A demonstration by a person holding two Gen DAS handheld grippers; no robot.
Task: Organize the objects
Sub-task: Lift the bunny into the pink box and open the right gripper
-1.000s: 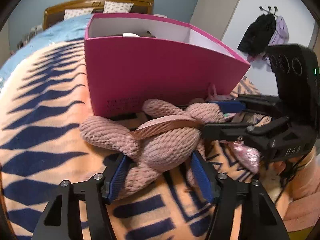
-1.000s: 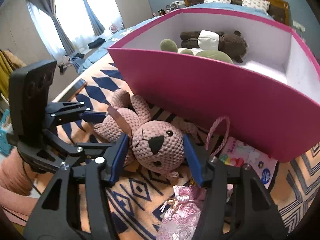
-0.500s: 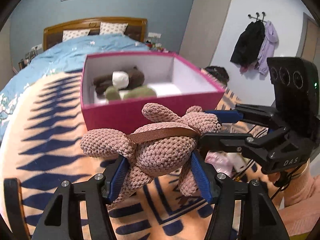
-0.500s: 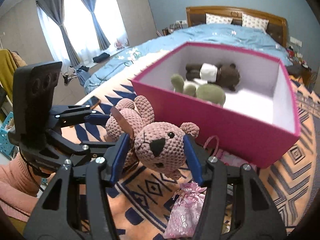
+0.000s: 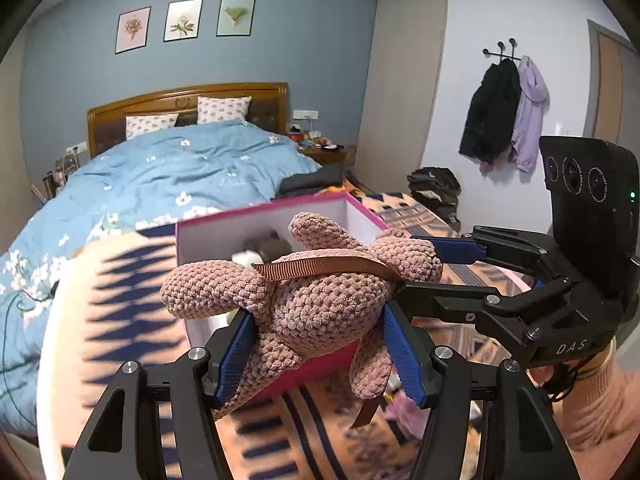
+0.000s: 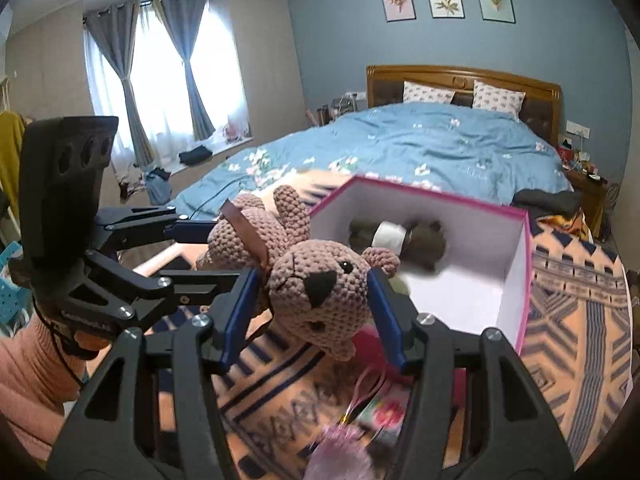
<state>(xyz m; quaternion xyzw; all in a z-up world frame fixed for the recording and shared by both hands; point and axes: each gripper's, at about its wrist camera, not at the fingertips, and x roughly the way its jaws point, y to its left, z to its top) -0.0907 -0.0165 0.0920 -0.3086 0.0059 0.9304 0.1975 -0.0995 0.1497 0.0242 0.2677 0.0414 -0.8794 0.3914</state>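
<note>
A pink crocheted bear [image 5: 320, 304] with a brown ribbon hangs in the air, held by both grippers. My left gripper [image 5: 320, 344] is shut on its body. My right gripper [image 6: 312, 308] is shut on its head [image 6: 320, 292]. Below and beyond it stands the open pink box [image 5: 192, 236] [image 6: 524, 264] with white inside walls. A dark brown plush with a white band [image 6: 404, 236] lies inside the box. The bear is above the box's near edge.
The box stands on an orange and navy patterned blanket [image 6: 576, 320] [image 5: 120, 320]. A pink pouch [image 6: 340, 444] and a flowered card [image 6: 384, 408] lie on the blanket below the bear. A bed with a blue duvet [image 5: 168, 176] is behind.
Both grippers have lifted the bear up off the blanket, from beside the box's front wall to well above its rim. The box now looks smaller and lower.
</note>
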